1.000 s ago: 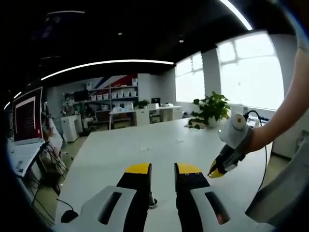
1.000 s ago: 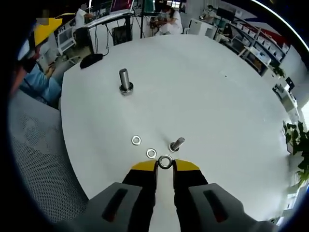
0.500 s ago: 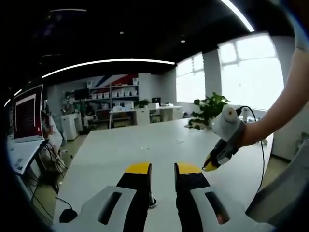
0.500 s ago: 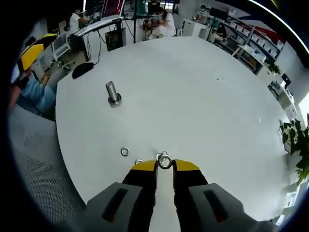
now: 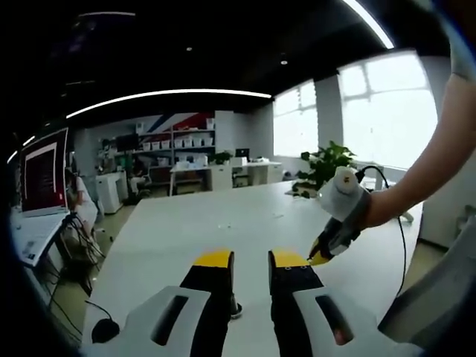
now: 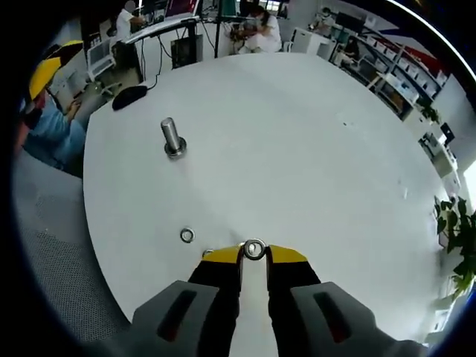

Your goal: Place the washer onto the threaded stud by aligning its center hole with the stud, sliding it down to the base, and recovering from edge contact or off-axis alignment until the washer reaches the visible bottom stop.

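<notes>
Steel ring washer (image 6: 254,249) stays pinched in the right gripper (image 6: 254,255), now lifted clear of the white table (image 6: 312,149), upright threaded stud (image 6: 172,138) upper left, unapproached; left gripper (image 5: 251,259) narrowly apart, idle.

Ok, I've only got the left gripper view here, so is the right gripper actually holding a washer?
Observer: Yes. The right gripper is shut on a washer, pinched at its yellow tips.
Operator: Where's the stud?
Observer: A stud stands upright on the white table, well ahead and left of the washer in the right gripper view.
Operator: Any spares?
Observer: One loose washer lies flat on the table, left of the tips.
</notes>
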Demonstrator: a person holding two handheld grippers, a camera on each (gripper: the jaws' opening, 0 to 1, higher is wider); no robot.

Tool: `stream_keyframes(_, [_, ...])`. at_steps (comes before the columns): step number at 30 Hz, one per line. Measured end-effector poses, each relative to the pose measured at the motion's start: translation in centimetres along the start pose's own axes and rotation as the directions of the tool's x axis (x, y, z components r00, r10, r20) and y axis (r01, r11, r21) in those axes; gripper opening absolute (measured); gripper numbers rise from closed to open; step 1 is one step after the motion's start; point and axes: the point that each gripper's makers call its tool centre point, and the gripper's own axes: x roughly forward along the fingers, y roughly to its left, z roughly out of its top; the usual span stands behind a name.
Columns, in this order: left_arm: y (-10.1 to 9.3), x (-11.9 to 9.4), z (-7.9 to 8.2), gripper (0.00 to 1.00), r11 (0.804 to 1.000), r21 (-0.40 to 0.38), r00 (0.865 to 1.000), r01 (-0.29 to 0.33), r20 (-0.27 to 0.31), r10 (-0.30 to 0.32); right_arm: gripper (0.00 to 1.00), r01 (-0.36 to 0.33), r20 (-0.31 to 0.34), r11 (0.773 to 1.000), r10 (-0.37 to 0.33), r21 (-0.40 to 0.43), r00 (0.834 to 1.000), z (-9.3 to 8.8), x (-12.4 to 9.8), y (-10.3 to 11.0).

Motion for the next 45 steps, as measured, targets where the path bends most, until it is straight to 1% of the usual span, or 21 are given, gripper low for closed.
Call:
stream_keyframes(5, [-0.2,0.1,0.0,0.17,1.0,0.014,1.0,0.006,-0.002,-0.006,0.14,-0.007,-0.008,1.0,0.007,-0.006,1.0,-0.1,0.3,0.1])
stream_keyframes(16, [-0.1,0.0,-0.1,0.16,1.0,0.008,1.0,0.001,-0.005,-0.001,0.14,-0.012,-0.007,1.0,0.012,-0.012,1.0,0.1,0.3,0.3])
stream_keyframes(18, [-0.1,0.0,-0.1,0.16,1.0,0.014,1.0,0.001,-0.006,-0.001,0.14,-0.016,-0.005,1.0,0.016,-0.002,1.0,0.1,0.3,0.4])
stream_keyframes(24, [0.0,0.0,-0.1,0.16,1.0,0.013,1.0,-0.002,-0.007,0.002,0.14,-0.018,-0.023,1.0,0.018,-0.011,1.0,-0.6,0.6,0.6])
stream_keyframes(34, [0.1,0.0,-0.2,0.16,1.0,0.015,1.0,-0.005,-0.009,0.005,0.14,-0.019,-0.015,1.0,0.019,-0.002,1.0,-0.3,0.8,0.7])
stream_keyframes(37, [0.2,0.0,-0.2,0.16,1.0,0.013,1.0,-0.01,-0.008,0.01,0.14,-0.032,-0.02,0.999,0.033,0.022,0.999,-0.6,0.9,0.8])
stream_keyframes(40, [0.3,0.0,-0.3,0.16,1.0,0.015,1.0,-0.013,-0.011,0.014,0.14,-0.026,-0.026,1.0,0.026,0.004,0.999,-0.9,1.0,0.8])
stream_keyframes(42, [0.3,-0.1,-0.2,0.16,1.0,0.013,1.0,-0.013,-0.01,0.013,0.15,-0.032,-0.024,0.999,0.032,0.016,0.999,-1.0,1.0,0.9])
stream_keyframes(45, [0.2,0.0,-0.3,0.16,1.0,0.014,1.0,-0.013,-0.012,0.013,0.15,-0.029,-0.028,1.0,0.029,0.01,0.999,-1.2,1.1,0.8])
